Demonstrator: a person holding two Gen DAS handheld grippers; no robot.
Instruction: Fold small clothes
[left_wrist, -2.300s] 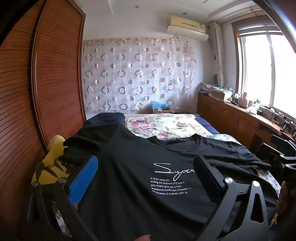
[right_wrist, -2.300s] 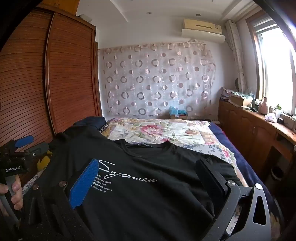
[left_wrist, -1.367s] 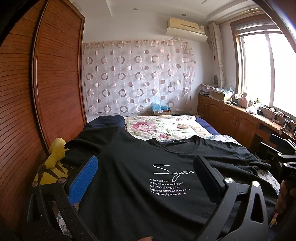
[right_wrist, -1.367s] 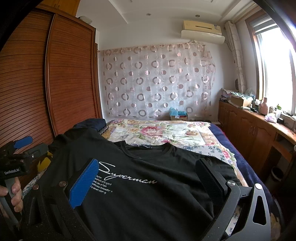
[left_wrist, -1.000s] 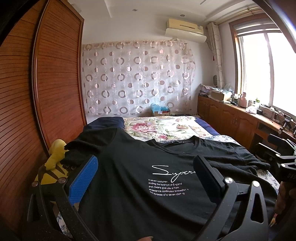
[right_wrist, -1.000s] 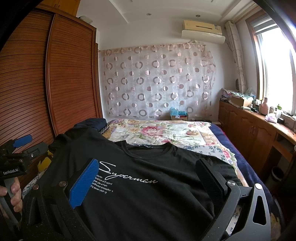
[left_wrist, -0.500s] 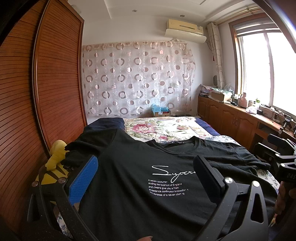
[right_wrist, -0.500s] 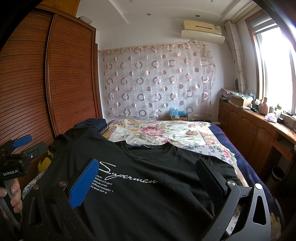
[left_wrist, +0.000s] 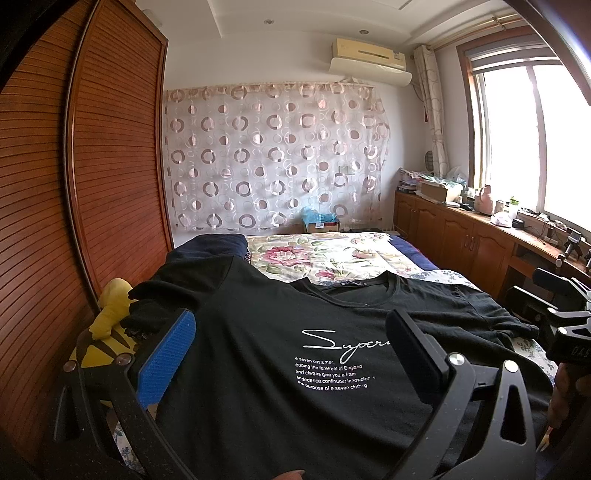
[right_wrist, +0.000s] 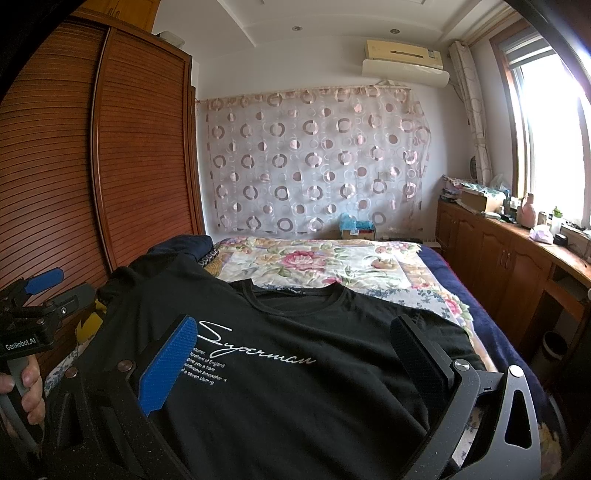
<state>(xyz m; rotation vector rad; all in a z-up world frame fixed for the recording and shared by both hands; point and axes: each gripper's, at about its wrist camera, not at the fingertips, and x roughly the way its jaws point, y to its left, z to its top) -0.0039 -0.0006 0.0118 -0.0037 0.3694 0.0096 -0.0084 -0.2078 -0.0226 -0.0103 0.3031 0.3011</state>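
Black tee (left_wrist: 280, 373) is lying flat on the bed (left_wrist: 332, 254); left gripper (left_wrist: 288, 347) and right gripper (right_wrist: 291, 350) are both hovering above it, jaws spread wide, grabbing nothing.

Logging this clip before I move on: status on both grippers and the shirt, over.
Left gripper open, right gripper open, both empty above the shirt. Black T-shirt spread face up on the bed, unfolded. Yellow plush toy under its left sleeve.

Both wrist views look from the foot edge of the bed (left_wrist: 332, 254) toward the curtained far wall, low and close over the black shirt (right_wrist: 295, 387); they share it.
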